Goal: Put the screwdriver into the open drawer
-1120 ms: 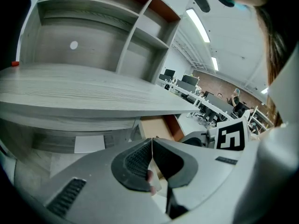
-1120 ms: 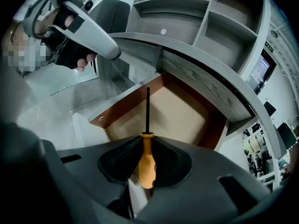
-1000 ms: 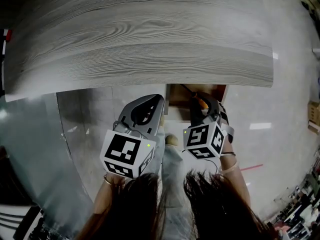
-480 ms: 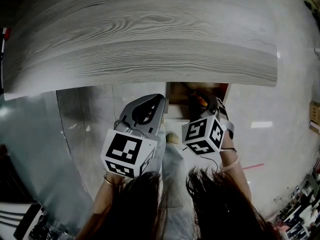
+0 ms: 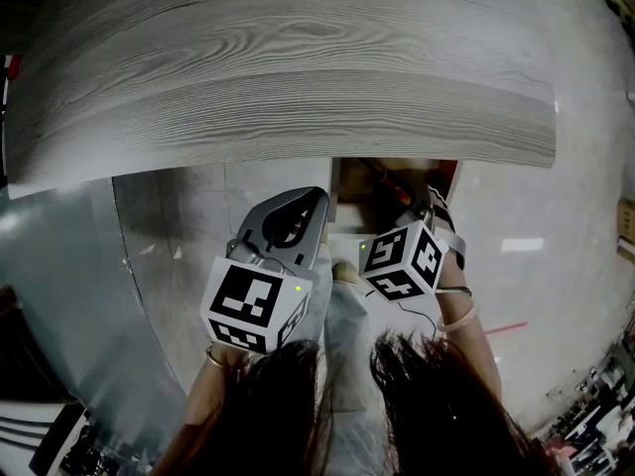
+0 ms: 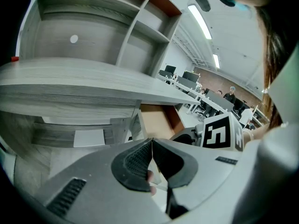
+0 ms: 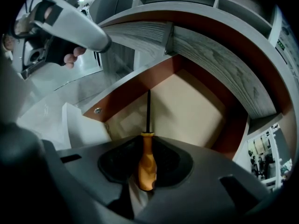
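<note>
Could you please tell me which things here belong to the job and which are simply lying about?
Belongs to the job:
- screwdriver, clamped in the right tool
- open drawer, which the screwdriver points into

Just around:
- left tool, shut and empty
- grey desktop
- shelf unit

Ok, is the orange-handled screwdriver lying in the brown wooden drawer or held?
Held: the right gripper grips the orange-handled screwdriver by its handle, black shaft pointing over the brown wooden drawer's floor.
</note>
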{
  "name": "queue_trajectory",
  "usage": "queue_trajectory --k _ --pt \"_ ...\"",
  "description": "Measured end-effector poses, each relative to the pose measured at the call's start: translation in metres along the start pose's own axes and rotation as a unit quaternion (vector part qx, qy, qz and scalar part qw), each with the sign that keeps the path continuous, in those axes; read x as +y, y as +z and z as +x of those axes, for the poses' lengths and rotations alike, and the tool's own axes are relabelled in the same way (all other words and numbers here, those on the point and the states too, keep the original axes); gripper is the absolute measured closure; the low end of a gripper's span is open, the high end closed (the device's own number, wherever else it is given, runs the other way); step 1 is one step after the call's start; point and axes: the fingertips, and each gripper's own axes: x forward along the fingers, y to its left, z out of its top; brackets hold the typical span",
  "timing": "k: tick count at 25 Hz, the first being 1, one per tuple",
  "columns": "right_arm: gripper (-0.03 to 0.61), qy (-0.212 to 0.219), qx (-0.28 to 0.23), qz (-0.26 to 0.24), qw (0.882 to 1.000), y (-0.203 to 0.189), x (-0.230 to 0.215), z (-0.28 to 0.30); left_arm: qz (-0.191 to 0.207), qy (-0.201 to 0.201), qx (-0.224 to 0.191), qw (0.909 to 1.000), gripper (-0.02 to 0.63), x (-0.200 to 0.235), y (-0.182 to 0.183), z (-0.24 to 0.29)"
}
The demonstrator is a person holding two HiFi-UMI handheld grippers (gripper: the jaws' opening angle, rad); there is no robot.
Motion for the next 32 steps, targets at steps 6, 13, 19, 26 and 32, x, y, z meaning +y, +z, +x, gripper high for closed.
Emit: queue_trajectory --k 6,13,19,26,32 --pt "0.492 0.004 0.002 0.0 1.0 0.001 0.0 0.0 -0.002 -0.001 0.004 1.0 0.592 0.0 -0.002 -0.001" --pt "0.48 -0.001 0.0 0.005 1.0 0.002 0.002 -0.006 0.004 -0.002 0.003 1.0 0.592 -0.003 -0.004 -0.004" --pt "0.476 -0.008 0.0 0.012 1.0 0.0 0.003 -0.013 0.008 0.001 0.008 0.9999 0.592 -0.006 -0.009 -0.006" --pt "0.476 -0.016 -0.011 0.028 0.999 0.0 0.002 -0.028 0.013 0.012 0.011 0.9998 0.592 -0.008 -0.012 -0.012" --pt "0.476 -0.026 -0.02 0.042 0.999 -0.006 0.004 -0.042 0.023 0.019 0.013 0.9995 0.592 -0.015 -0.017 -0.018"
